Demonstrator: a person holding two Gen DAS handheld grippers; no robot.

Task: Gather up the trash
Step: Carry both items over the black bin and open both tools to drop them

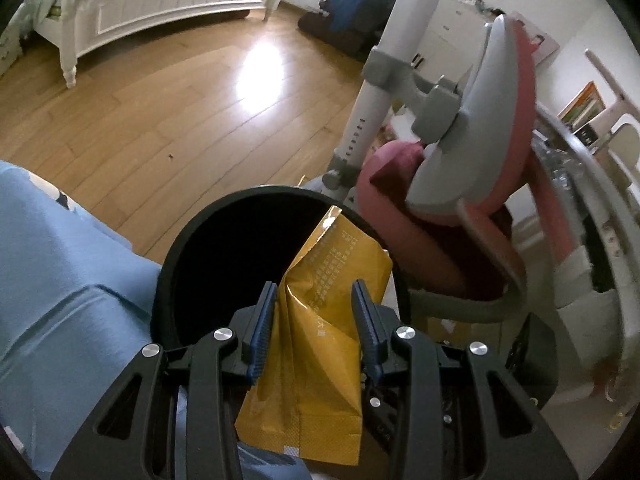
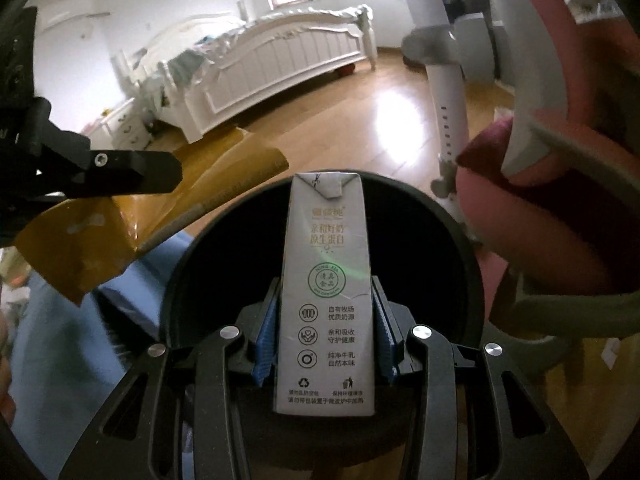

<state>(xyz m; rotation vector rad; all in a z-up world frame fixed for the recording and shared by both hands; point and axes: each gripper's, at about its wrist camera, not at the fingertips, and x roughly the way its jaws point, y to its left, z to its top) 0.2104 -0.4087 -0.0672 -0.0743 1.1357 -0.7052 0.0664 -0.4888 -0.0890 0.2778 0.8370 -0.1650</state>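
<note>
Both hands loaded over the black bin [image 2: 176,280].
My left gripper [image 1: 314,308] pinches a yellow wrapper [image 1: 320,344]; my right gripper [image 2: 326,312] clamps a milk carton [image 2: 326,280].

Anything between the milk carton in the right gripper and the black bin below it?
Nothing: in the right wrist view, the milk carton hangs directly over the black bin's dark mouth.
</note>
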